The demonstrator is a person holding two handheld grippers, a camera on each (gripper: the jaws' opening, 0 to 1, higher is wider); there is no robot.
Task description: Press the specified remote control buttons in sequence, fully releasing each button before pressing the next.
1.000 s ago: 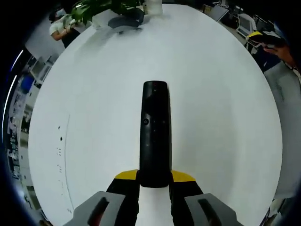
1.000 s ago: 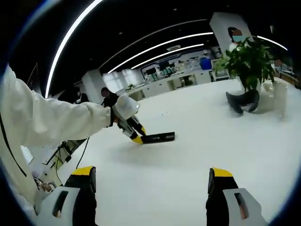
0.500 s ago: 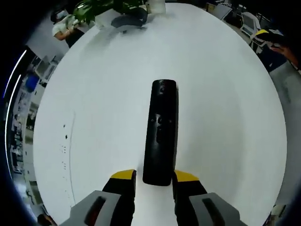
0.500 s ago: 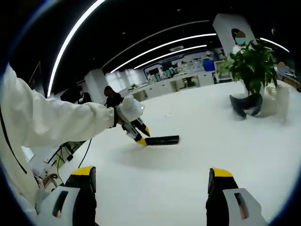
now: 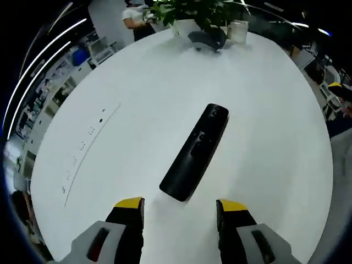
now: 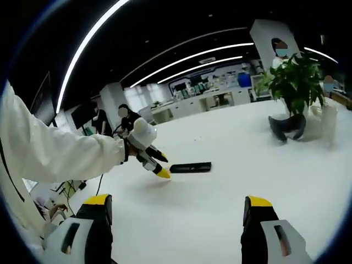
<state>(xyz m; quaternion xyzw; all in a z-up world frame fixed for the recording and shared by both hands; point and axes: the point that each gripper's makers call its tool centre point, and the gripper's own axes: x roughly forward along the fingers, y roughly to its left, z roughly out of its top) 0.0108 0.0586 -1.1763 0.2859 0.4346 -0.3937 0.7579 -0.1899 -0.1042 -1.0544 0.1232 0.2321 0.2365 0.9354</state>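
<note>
Both grippers' jaws gape wide; slim glossy black remote [image 5: 195, 152] lies flat, unheld.

A black remote [image 5: 194, 152] lies on a white table [image 5: 264, 110]; the plant [image 6: 290, 74] is green.

Remote [image 5: 194, 153] lies mid-table [image 5: 137, 99]; potted plant [image 5: 190, 11] at far edge.

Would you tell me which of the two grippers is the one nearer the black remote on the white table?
The left gripper: its yellow-tipped jaws stand open just short of the remote's near end, apart from it. The right gripper, also open, sits well back across the table.
</note>
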